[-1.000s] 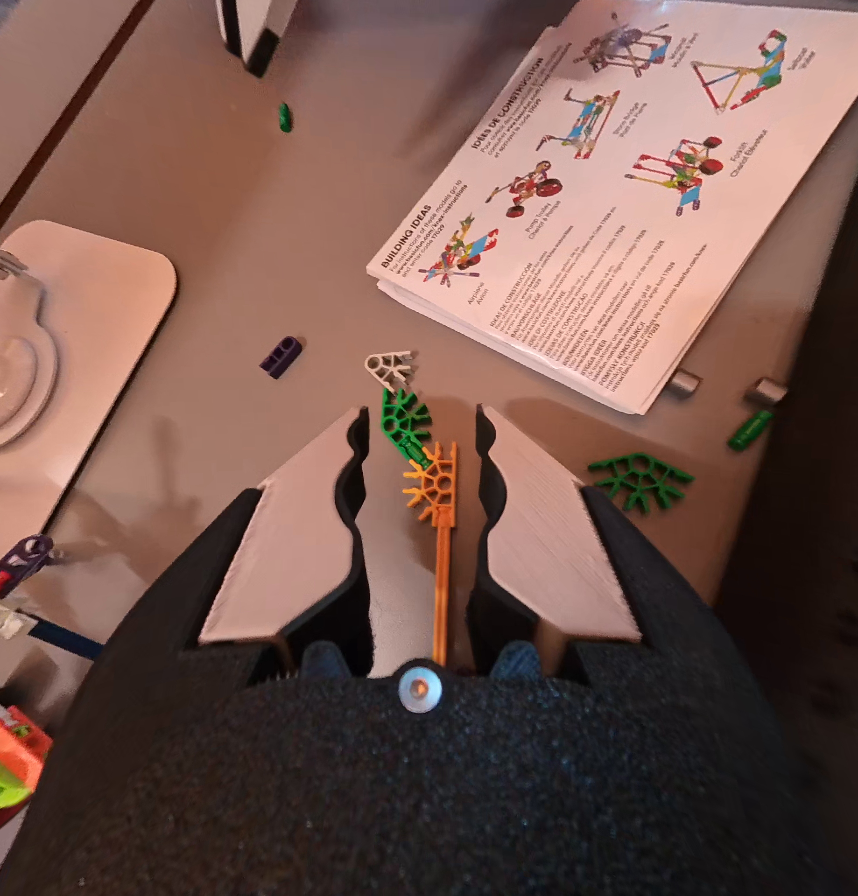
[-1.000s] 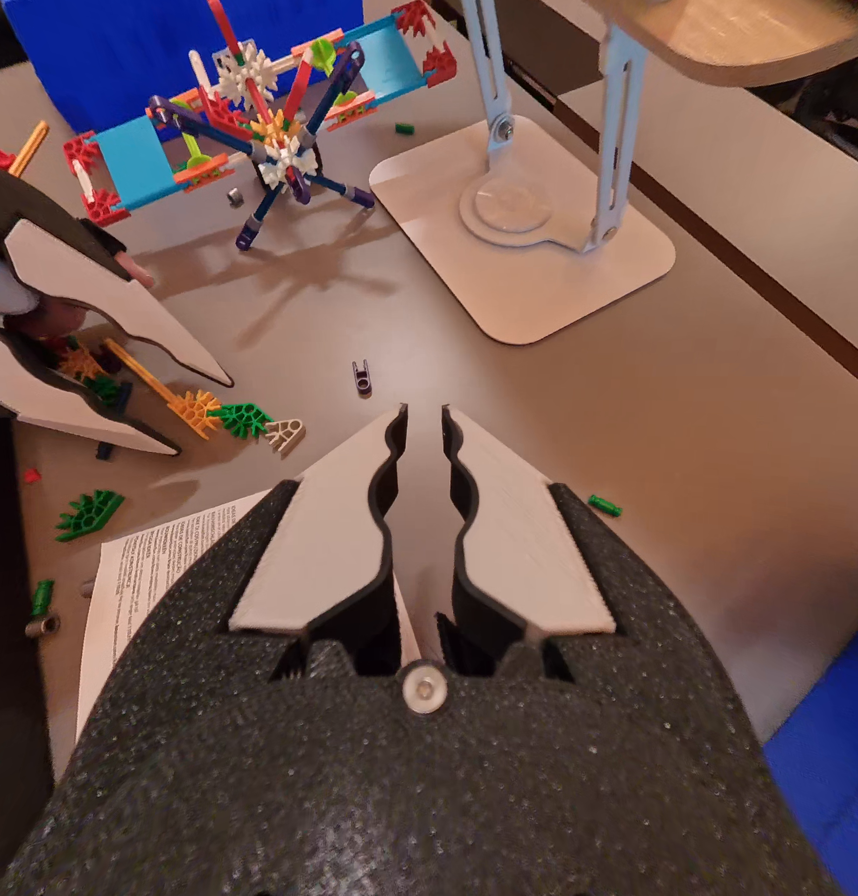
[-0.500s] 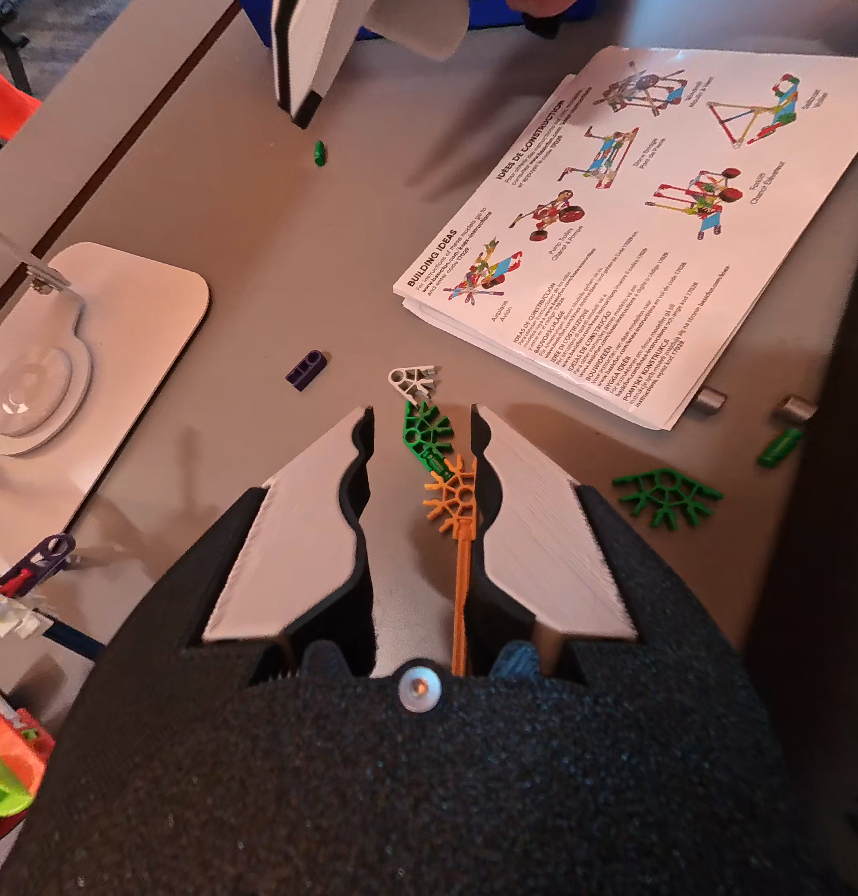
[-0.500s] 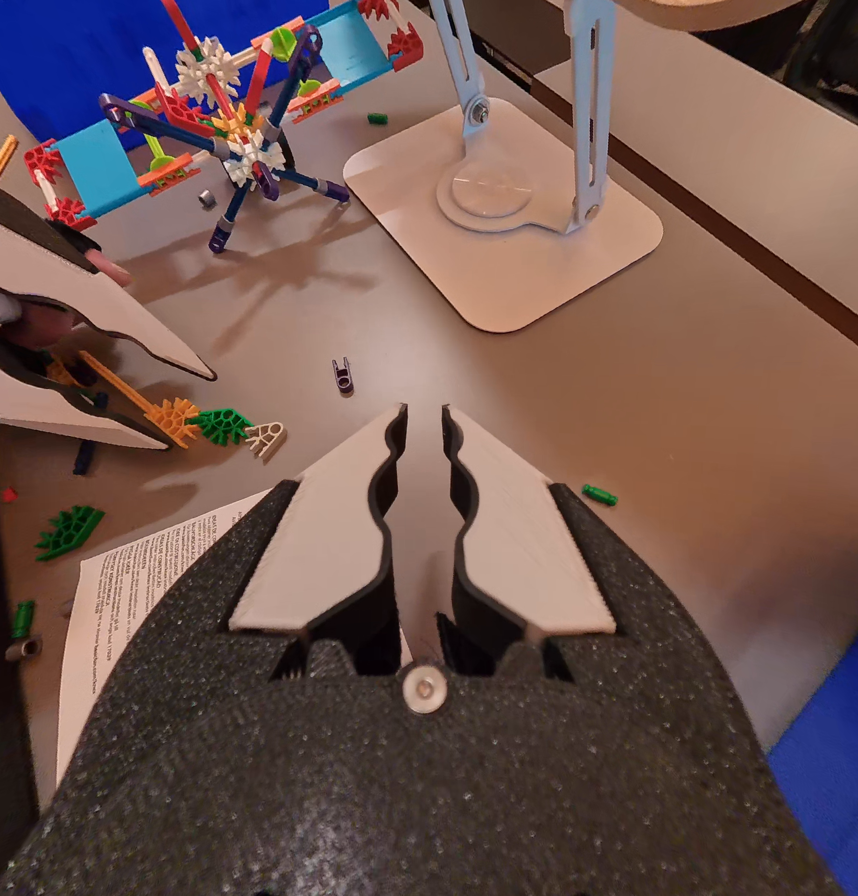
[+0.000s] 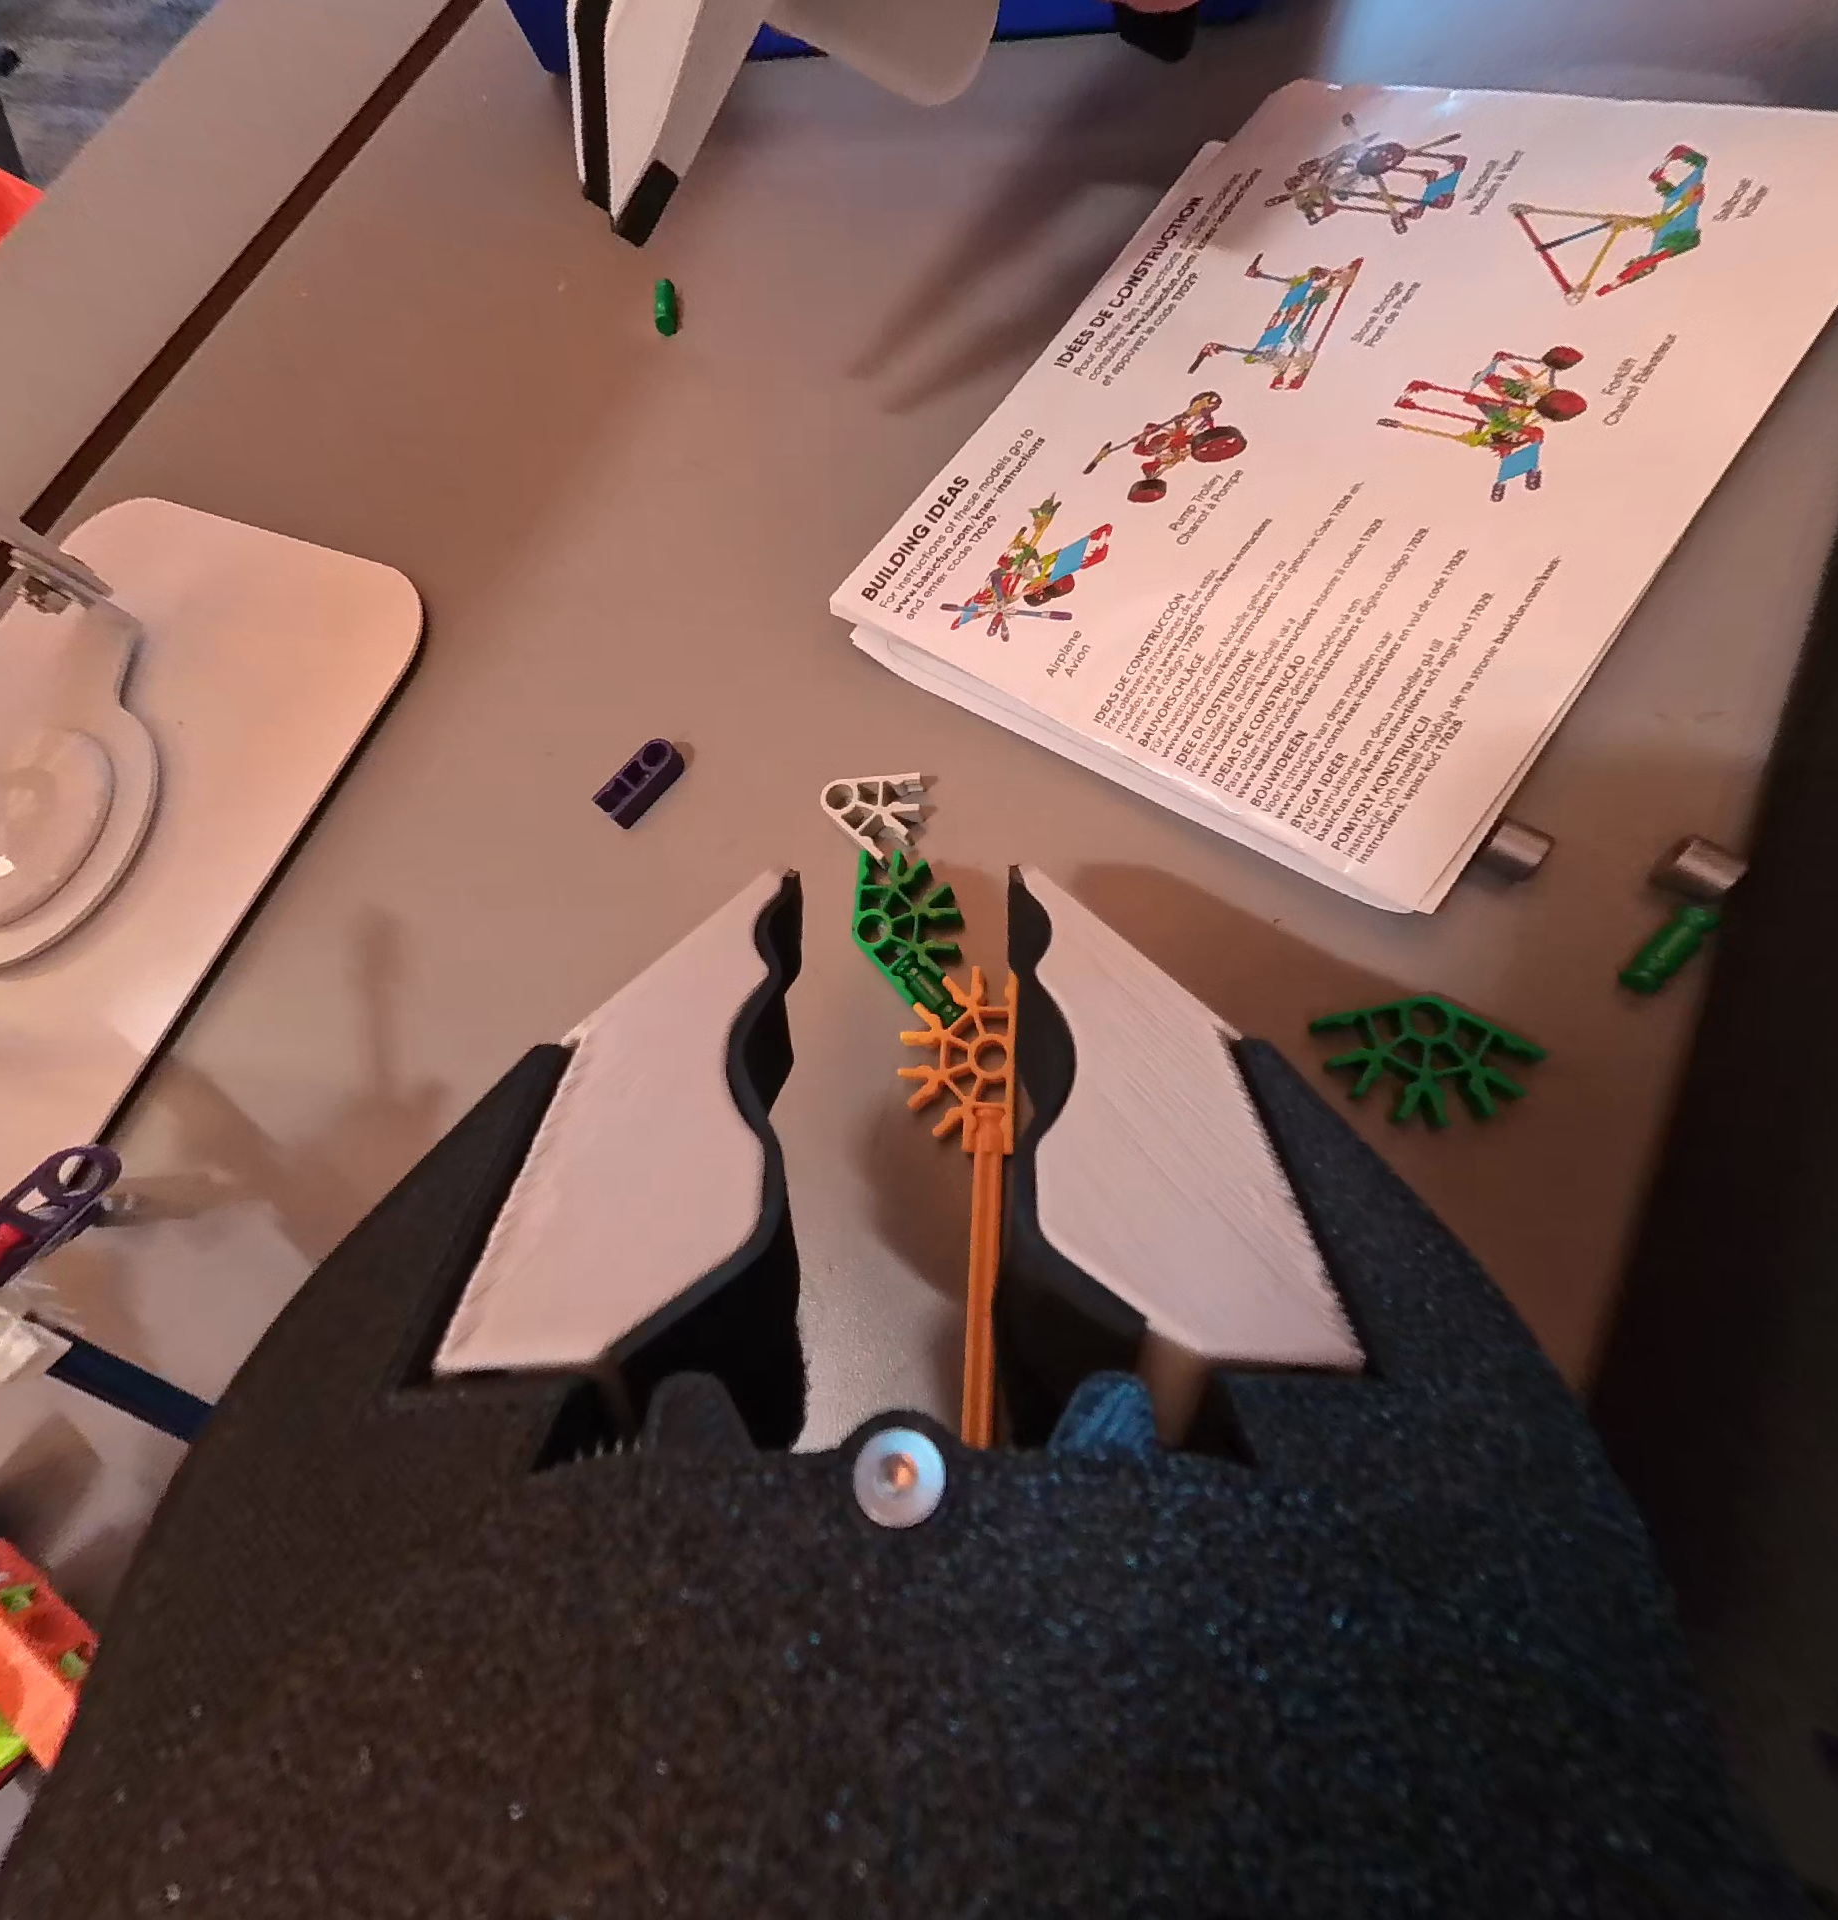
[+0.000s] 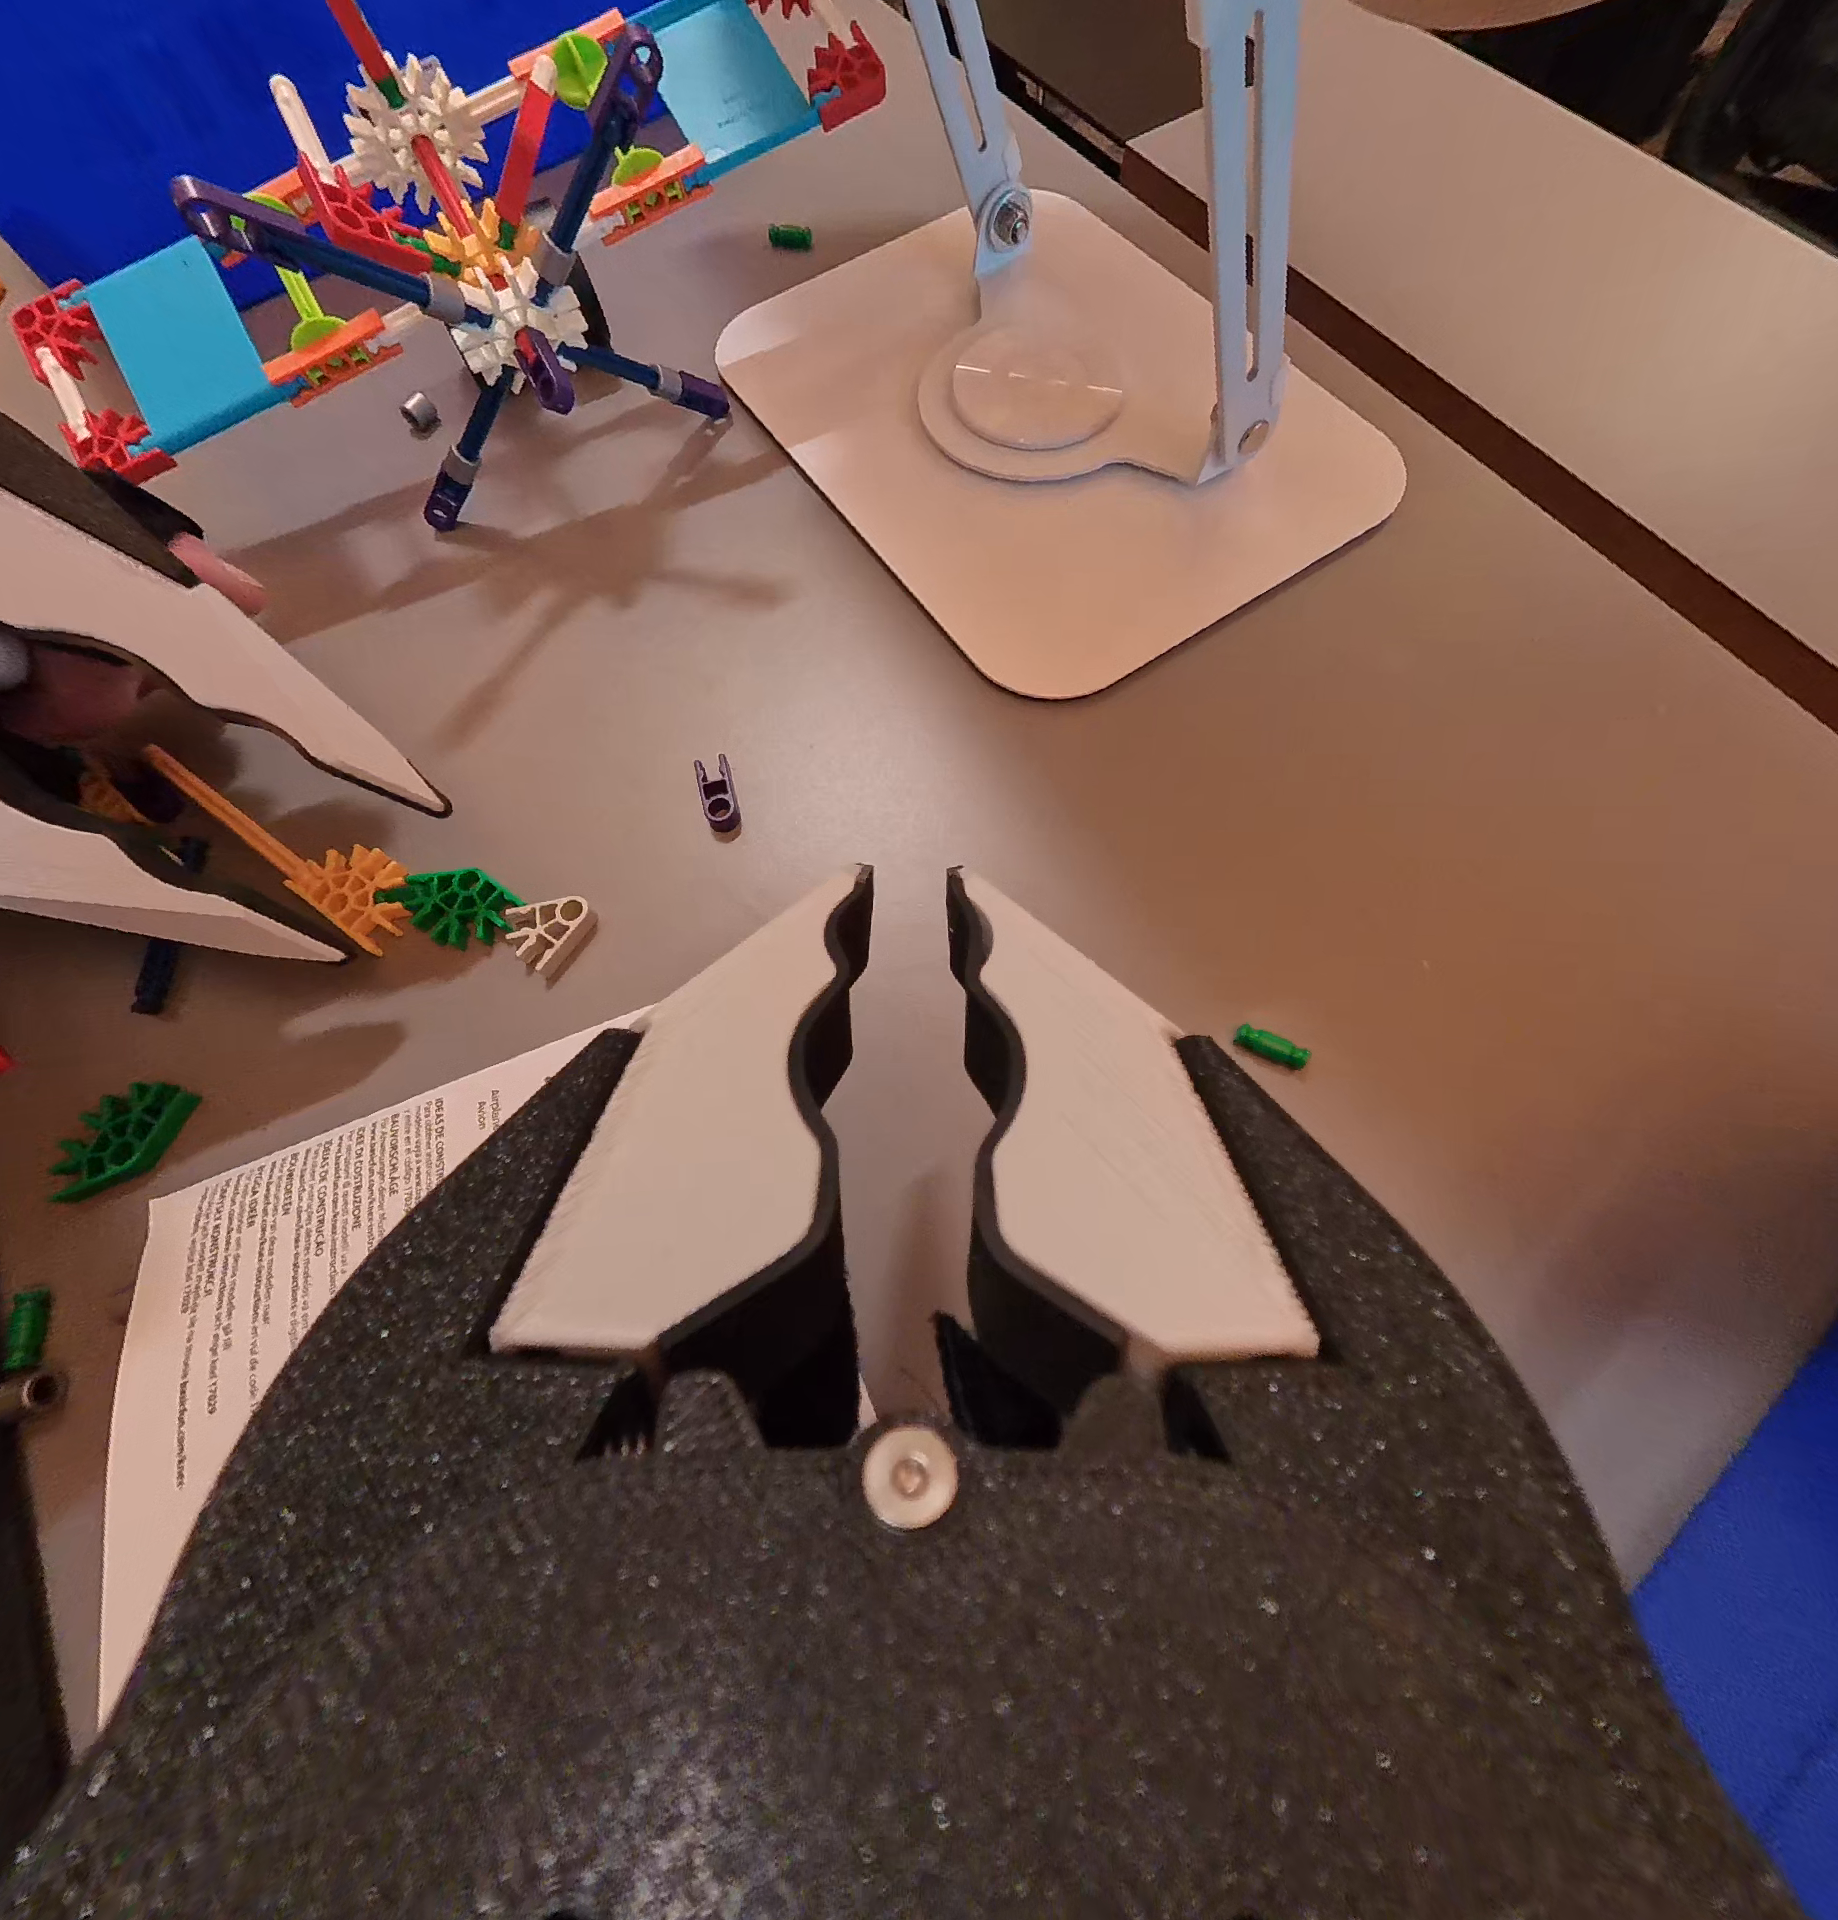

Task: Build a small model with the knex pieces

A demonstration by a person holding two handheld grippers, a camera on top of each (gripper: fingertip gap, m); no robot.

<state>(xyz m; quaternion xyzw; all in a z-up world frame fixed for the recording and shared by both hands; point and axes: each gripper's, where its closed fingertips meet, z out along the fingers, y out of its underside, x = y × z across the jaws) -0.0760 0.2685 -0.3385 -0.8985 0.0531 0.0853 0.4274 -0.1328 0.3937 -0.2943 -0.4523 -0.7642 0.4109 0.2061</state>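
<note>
The table (image 5: 582,540) carried an instruction booklet (image 5: 1362,468) near its edge. The left gripper (image 5: 899,883) hung with fingers apart around an orange rod (image 5: 982,1278) joined to connectors; the right gripper (image 6: 910,878), narrowly parted, held nothing. Off-centre against one finger, the rod might twist away on closing.

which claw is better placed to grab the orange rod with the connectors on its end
Left, probably: the left claw is open astride the orange rod, which lies along its right finger. The right claw hangs over bare table, apart.

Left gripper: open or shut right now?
Open. The left gripper shows a wide gap; the orange rod lies between its fingers.
</note>
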